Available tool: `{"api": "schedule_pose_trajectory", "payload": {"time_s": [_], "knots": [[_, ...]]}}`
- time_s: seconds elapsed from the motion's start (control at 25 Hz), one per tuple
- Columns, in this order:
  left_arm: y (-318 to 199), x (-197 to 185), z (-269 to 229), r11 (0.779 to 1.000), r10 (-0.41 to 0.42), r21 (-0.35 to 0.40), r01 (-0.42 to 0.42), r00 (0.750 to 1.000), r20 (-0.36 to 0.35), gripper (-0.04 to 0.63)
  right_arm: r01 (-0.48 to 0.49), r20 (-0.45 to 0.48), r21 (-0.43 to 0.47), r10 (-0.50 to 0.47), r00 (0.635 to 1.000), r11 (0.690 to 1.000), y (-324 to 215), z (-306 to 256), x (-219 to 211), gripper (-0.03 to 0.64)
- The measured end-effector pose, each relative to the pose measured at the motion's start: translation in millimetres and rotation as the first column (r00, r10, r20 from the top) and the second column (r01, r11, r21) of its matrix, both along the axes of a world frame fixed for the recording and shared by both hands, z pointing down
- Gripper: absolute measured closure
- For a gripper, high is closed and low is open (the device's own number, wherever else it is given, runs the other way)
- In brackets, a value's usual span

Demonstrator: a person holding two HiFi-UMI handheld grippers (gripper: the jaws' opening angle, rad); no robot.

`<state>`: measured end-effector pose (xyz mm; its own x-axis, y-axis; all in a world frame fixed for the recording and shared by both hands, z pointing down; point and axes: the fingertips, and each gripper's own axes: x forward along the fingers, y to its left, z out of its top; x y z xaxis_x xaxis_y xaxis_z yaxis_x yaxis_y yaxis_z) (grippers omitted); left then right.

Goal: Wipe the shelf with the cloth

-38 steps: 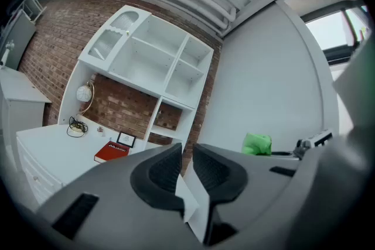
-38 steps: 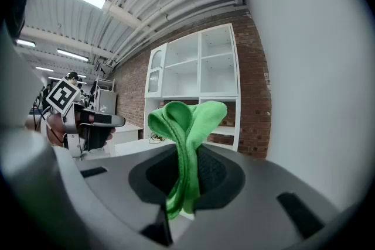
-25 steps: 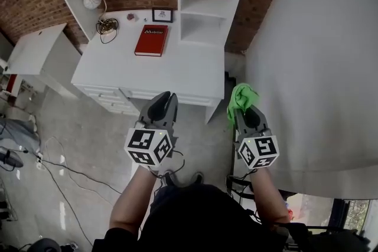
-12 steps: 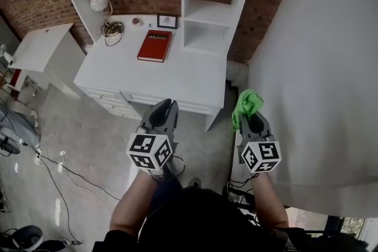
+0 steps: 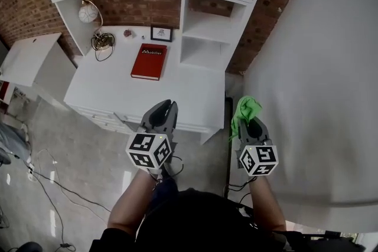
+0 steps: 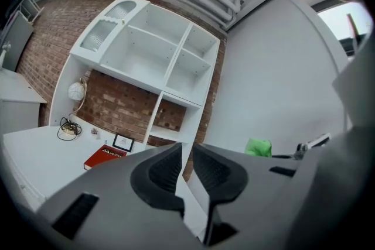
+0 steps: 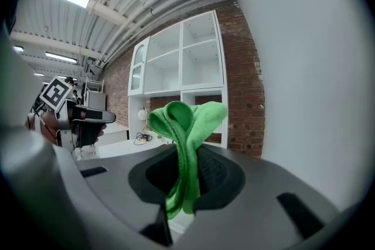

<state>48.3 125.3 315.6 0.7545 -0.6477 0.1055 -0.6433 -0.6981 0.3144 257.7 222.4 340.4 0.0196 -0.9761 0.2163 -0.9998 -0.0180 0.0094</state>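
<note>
**Cloth held in right gripper, clear of shelf**

The cloth (image 7: pixel 186 126) is green, soft and napped. It is folded into a loop and pinched between the ribbed dark pads of my right gripper (image 7: pixel 186 152), whose jaws are clamped on it. The right gripper view shows the fold rising above the jaw tips and a tail hanging below them. The head view shows only a green tuft, low and right of centre.

My left gripper (image 6: pixel 186 149) has its jaws drawn together to a narrow slit with nothing in it.

The shelf (image 5: pixel 207 38) stands in the upper centre of the head view, white, boxy and open-fronted, well apart from the cloth. It stands on a white desk (image 5: pixel 118 85) against a red brick wall (image 5: pixel 142 6). Only the head view shows the flat red book (image 5: pixel 149 61) in full.
</note>
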Motion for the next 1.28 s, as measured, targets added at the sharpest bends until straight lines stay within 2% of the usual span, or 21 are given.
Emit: {"api": "schedule_pose_trajectory", "payload": {"time_s": [0.32, 0.56, 0.84, 1.28], "knots": [[-89, -5, 15, 0.998, 0.052, -0.039, -0.052, 0.999, 0.008, 0.538, -0.064, -0.036, -0.054, 0.062, 0.997, 0.997, -84, 1, -5, 0.563], [-132, -21, 34, 0.996, 0.053, -0.075, -0.052, 0.999, 0.009, 0.538, -0.069, -0.055, -0.084, 0.065, 0.996, 0.994, -136, 11, -18, 0.563], [-160, -21, 55, 0.992, 0.032, -0.121, -0.029, 0.999, 0.025, 0.538, 0.009, -0.050, -0.151, -0.016, 0.999, 0.988, -180, 38, -38, 0.563], [-198, 29, 57, 0.992, -0.062, -0.107, 0.071, 0.995, 0.084, 0.538, 0.182, -0.014, -0.230, -0.190, 0.982, 0.956, -242, 84, -6, 0.563]]}}
